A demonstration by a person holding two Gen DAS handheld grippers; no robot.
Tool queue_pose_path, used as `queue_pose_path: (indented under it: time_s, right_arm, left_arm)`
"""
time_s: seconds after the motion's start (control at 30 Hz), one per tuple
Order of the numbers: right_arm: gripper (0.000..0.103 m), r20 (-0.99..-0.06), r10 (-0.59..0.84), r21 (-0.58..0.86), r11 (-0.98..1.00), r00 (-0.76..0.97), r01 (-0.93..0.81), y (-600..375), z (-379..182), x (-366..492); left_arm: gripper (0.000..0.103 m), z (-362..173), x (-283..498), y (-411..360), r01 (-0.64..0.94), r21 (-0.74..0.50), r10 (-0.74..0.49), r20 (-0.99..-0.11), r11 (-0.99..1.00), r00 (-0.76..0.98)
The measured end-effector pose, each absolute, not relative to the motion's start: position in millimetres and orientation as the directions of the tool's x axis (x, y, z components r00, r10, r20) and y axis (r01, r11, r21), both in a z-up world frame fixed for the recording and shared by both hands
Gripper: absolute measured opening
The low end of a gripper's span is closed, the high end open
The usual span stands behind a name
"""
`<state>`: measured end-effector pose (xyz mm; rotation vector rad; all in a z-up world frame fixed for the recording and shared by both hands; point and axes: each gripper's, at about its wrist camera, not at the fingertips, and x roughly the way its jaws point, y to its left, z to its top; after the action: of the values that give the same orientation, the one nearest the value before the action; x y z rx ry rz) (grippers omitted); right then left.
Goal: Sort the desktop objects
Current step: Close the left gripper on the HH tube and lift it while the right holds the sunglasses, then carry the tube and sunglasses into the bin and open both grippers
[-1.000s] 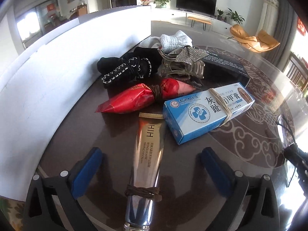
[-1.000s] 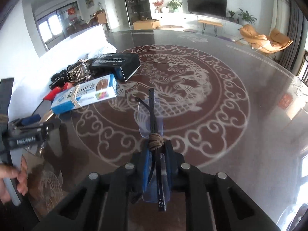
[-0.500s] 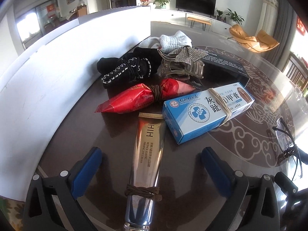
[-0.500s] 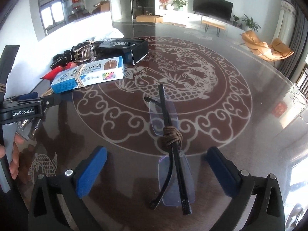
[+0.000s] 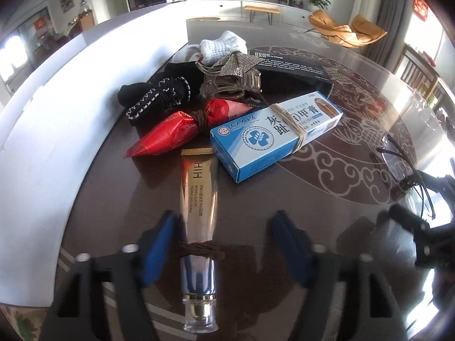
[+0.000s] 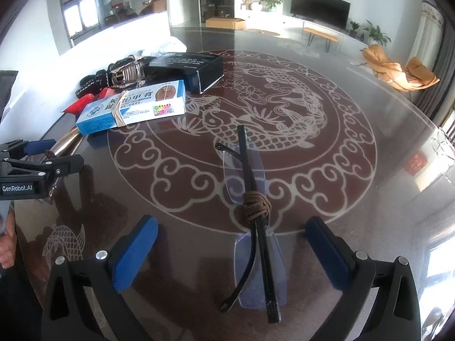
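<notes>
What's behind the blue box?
Behind the blue box: a red packet, a hair clip and a black box, with socks further left. The blue box hides the red packet's right end.

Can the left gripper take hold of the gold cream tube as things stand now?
Probably yes. The left gripper has just been closing, the gold cream tube lies between its fingers, touching only the left pad, and nothing covers it.

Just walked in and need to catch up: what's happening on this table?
A person is sorting tied-up items with two handheld claws. The left claw has just been closing around the gold cream tube, which lies between its pads, not yet squeezed. The right claw stands wide, having just narrowed slightly, over the folded glasses lying on the table.
</notes>
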<state>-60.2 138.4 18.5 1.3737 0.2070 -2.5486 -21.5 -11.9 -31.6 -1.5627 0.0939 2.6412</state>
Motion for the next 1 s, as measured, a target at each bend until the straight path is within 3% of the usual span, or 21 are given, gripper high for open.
queue_pose_path:
  time_s: [0.07, 0.1, 0.13, 0.37, 0.7, 0.83, 1.0]
  right_arm:
    - [0.034, -0.831, -0.142, -0.015, -0.961, -0.537, 0.277, 140, 26, -61]
    - [0.020, -0.839, -0.140, -0.009, -0.962, -0.525, 0.272, 143, 27, -62]
    - [0.013, -0.843, -0.161, 0.021, -0.963, -0.514, 0.268, 147, 29, -62]
    - [0.013, -0.786, -0.244, 0.104, -0.958, -0.568, 0.268, 157, 53, -27]
    - [0.013, -0.738, -0.371, 0.144, -0.902, -0.564, 0.406, 94, 96, -33]
    - [0.013, -0.686, -0.475, 0.167, -0.840, -0.551, 0.517, 24, 134, -58]
    - [0.013, -0.613, -0.640, 0.246, -0.711, -0.463, 0.659, -92, 177, -78]
  left_arm:
    - [0.026, -28, -18, -24, -0.109, -0.031, 0.077, -0.888, -0.994, -0.454]
    - [0.026, -27, -16, -31, -0.108, -0.074, 0.114, -0.888, -0.991, -0.445]
    - [0.026, -23, -13, -39, -0.105, -0.119, 0.154, -0.882, -0.987, -0.446]
    - [0.026, 12, 26, -61, -0.128, -0.124, 0.175, -0.803, -0.984, -0.570]
    - [0.026, 89, 45, -146, -0.002, -0.238, 0.169, -0.685, -0.971, -0.709]
    - [0.026, 114, 29, -210, 0.109, -0.203, 0.062, -0.685, -0.973, -0.726]
    - [0.026, 107, -3, -286, 0.259, -0.124, -0.084, -0.742, -0.958, -0.665]
